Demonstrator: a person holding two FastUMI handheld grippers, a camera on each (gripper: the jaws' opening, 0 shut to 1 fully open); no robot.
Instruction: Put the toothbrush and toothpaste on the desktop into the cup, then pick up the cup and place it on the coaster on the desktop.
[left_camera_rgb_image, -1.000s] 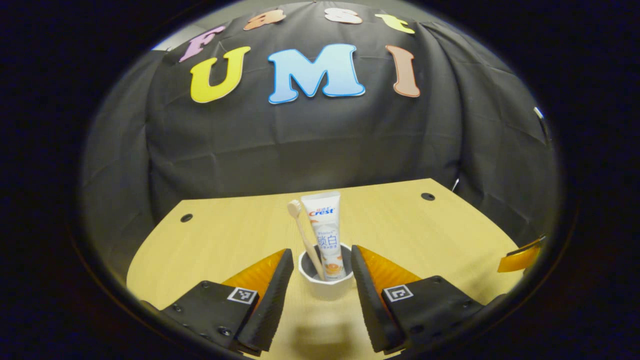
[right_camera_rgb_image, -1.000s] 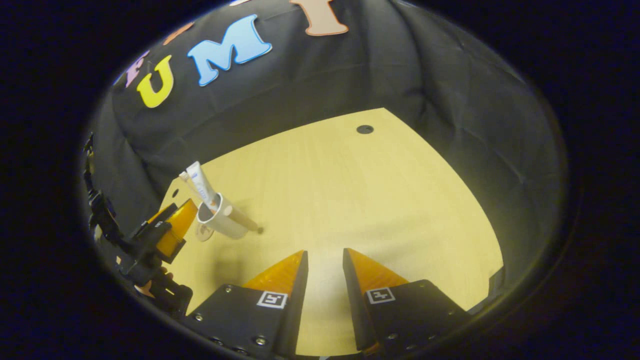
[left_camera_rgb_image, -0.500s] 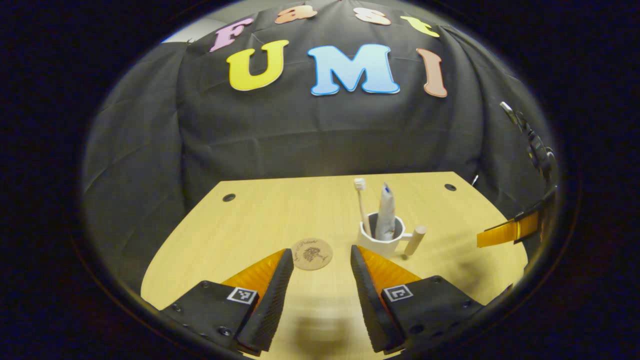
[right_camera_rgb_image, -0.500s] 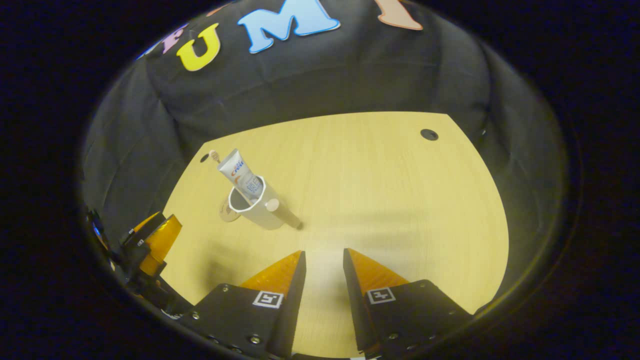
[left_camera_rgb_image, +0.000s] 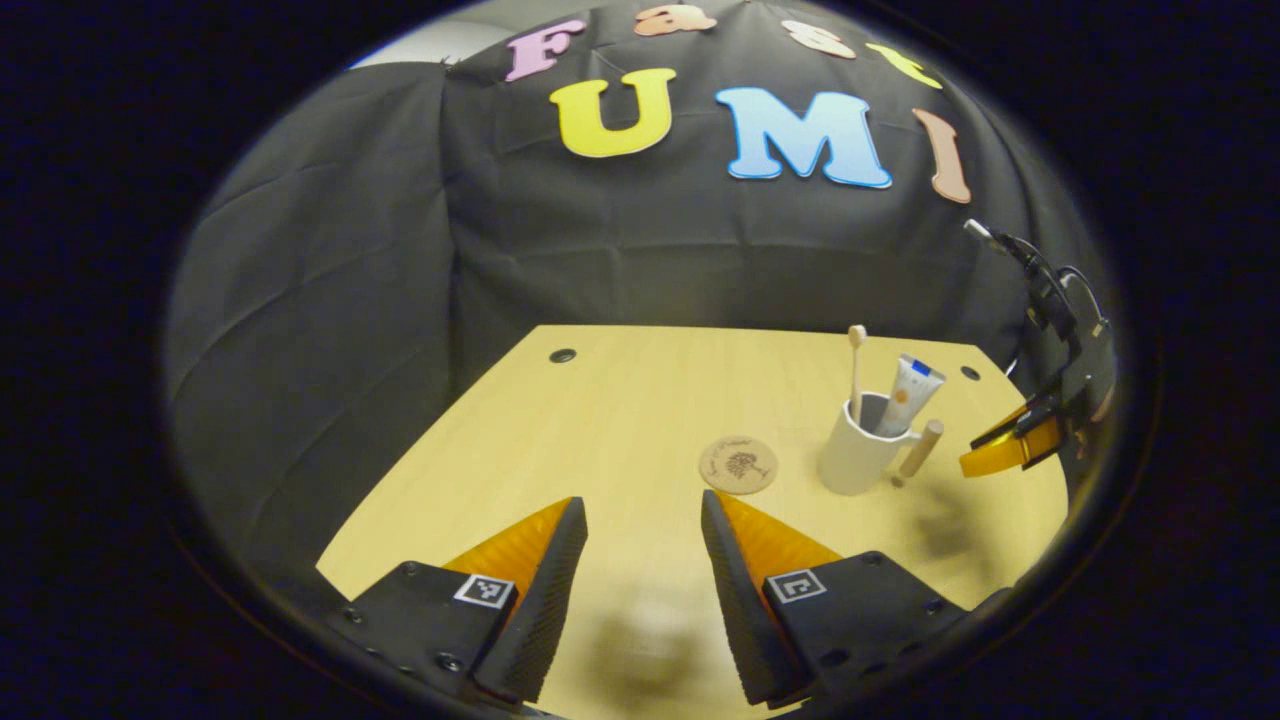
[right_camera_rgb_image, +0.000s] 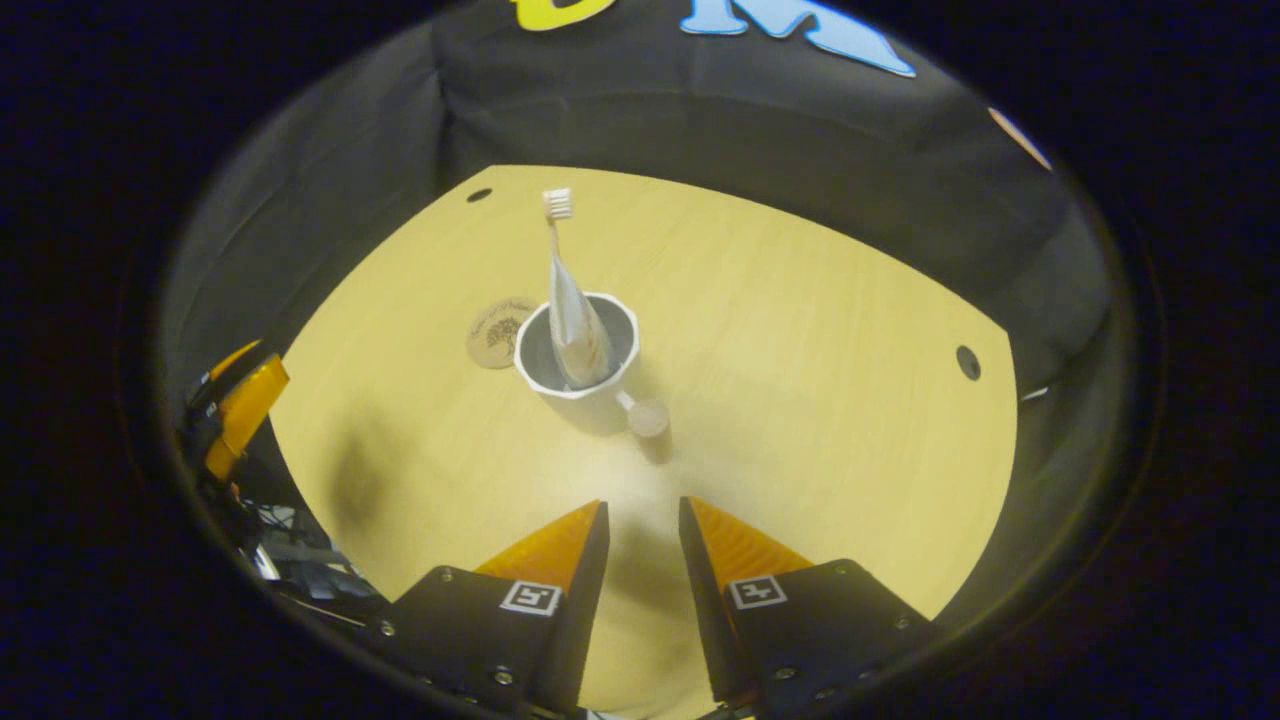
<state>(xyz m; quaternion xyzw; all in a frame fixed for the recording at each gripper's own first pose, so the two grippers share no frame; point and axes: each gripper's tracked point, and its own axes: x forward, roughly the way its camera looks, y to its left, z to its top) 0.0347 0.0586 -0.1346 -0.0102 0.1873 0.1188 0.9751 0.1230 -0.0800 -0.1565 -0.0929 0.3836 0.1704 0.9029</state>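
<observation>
Since a second ago the left gripper (left_camera_rgb_image: 640, 560) has backed away from the cup (left_camera_rgb_image: 853, 455), which now sits right of centre in the left gripper view, beside the coaster (left_camera_rgb_image: 738, 464) but not on it. Toothbrush (left_camera_rgb_image: 856, 365) and toothpaste (left_camera_rgb_image: 905, 392) stand inside. Both grippers' fingers are parted and empty; the right gripper (right_camera_rgb_image: 643, 555) points at the cup's handle (right_camera_rgb_image: 645, 415). Rigid, probably smooth and top-heavy, the cup is best gripped across that handle or the wall.
</observation>
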